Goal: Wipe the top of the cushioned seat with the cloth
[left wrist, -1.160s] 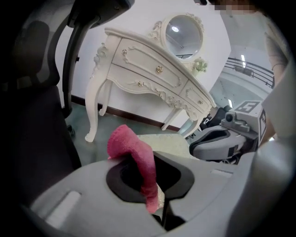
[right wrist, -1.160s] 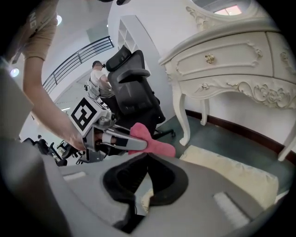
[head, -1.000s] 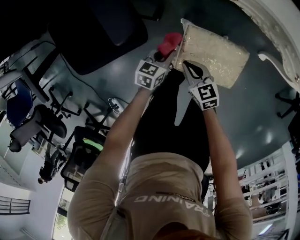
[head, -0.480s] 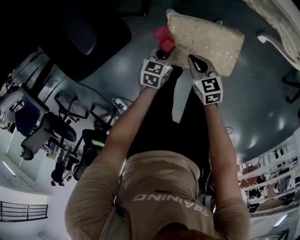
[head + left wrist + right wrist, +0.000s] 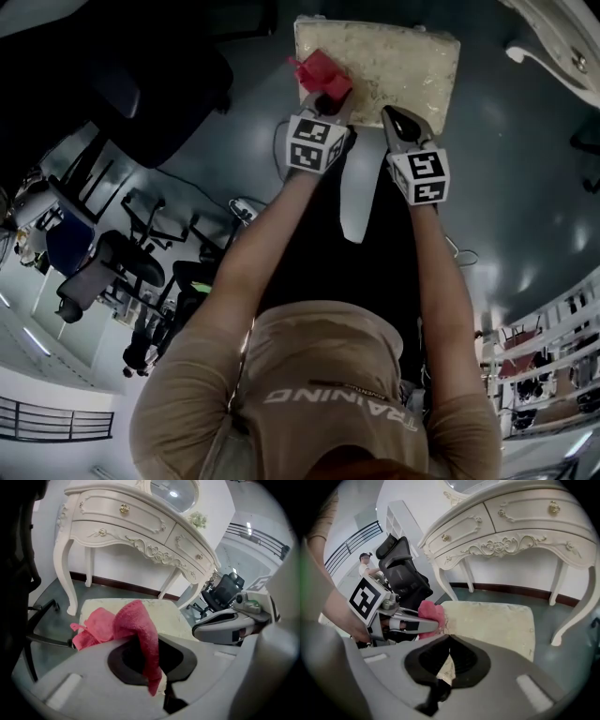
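The cushioned seat point(image 5: 384, 61) is a pale cream square pad on the floor ahead of me, in front of a white dressing table point(image 5: 131, 527). My left gripper point(image 5: 328, 98) is shut on the pink-red cloth point(image 5: 321, 73), which hangs over the seat's near left corner. In the left gripper view the cloth point(image 5: 126, 625) drapes out of the jaws above the seat point(image 5: 166, 616). My right gripper point(image 5: 398, 120) is level with the left, just short of the seat's near edge, its jaws together and holding nothing. From the right gripper view, seat point(image 5: 492, 623), cloth point(image 5: 431, 615) and left gripper point(image 5: 417, 626) all show.
The dressing table's curved legs point(image 5: 565, 611) stand right behind the seat. A black office chair point(image 5: 401, 573) is at the left, with more chairs point(image 5: 112, 262) further left on the grey floor. A person point(image 5: 364, 564) stands far off.
Both grippers have moved forward towards the seat. The cloth, which was beside the seat's left edge, now lies over its near left corner.
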The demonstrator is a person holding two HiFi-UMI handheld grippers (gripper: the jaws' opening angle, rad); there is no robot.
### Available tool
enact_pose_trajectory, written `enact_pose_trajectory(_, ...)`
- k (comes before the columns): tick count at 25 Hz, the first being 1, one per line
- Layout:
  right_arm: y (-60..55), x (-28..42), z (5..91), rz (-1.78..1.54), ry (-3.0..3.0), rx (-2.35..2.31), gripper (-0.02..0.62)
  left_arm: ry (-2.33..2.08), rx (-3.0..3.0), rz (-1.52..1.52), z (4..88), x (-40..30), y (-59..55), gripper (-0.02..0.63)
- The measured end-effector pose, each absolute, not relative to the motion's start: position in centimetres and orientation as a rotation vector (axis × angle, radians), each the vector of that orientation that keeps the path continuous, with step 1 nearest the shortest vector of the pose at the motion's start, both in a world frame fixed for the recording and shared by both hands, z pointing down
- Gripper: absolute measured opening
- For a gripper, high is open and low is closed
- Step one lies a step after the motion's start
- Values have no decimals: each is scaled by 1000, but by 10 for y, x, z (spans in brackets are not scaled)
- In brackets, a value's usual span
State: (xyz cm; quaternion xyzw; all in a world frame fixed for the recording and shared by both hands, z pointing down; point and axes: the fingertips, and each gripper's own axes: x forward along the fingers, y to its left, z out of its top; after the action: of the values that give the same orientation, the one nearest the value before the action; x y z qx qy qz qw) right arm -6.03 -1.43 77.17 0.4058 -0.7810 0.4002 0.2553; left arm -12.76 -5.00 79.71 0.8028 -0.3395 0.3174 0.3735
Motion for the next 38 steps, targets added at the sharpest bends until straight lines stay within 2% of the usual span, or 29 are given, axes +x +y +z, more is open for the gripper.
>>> enact_pose_trajectory(19,40,156,764,1179,-2062,1280,5,-725,2130,865,793,119,-7,32)
enact_pose_trajectory(33,66,246,775,1271,-1990,1380,5,-579,2141,857,794,207,21,32)
enact_pose_trajectory(38,64,251,779,1259,-1984,1391,4,-484,2149,802,786,215,29,32)
